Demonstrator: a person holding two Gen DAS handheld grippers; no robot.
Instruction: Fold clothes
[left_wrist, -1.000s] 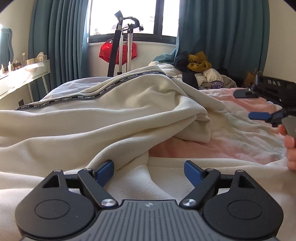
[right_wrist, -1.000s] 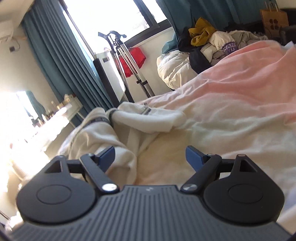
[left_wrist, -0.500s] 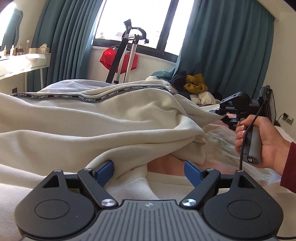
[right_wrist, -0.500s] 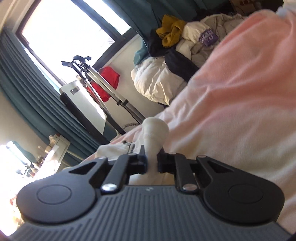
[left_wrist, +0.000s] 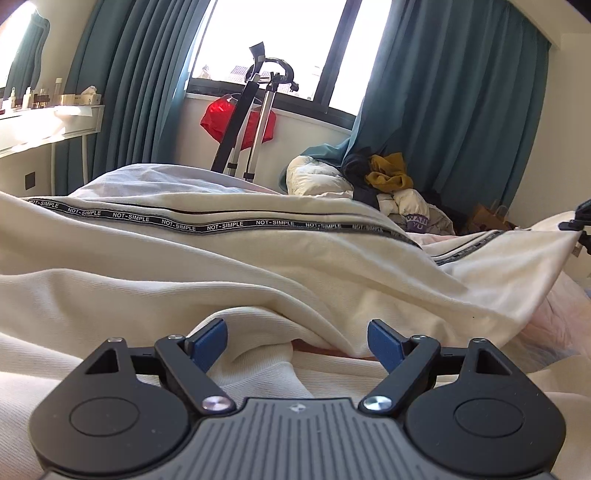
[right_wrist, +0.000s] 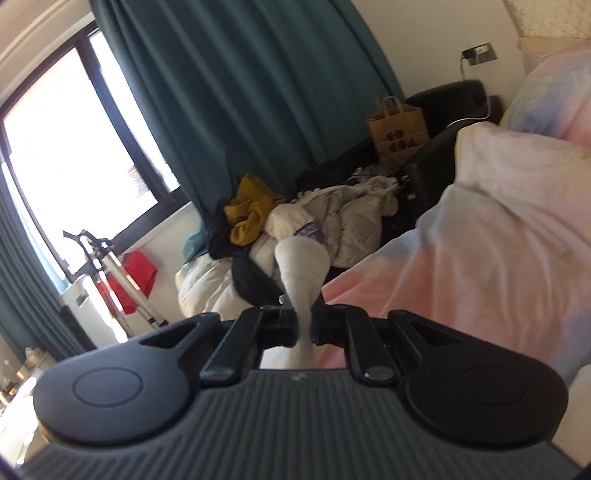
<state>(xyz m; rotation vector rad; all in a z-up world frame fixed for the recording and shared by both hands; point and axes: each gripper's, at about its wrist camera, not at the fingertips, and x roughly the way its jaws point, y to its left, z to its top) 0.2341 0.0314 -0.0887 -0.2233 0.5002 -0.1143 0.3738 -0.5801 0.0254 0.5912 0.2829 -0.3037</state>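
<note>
Sleeve (right_wrist: 301, 273) now lifted in right gripper (right_wrist: 303, 325)

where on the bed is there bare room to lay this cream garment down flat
Free: the pink sheet right of the right gripper, up to the pillow. Crowded: the cream garment bunched ahead of the open left gripper, and the clothes pile under the curtain.

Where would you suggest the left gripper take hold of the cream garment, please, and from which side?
I would take the ribbed hem fold of the cream garment, which rises as a small ridge between the open fingers of the left gripper. Coming straight forward and low seems best, as the ridge is narrow enough to pinch. The right gripper already clamps another part.
</note>
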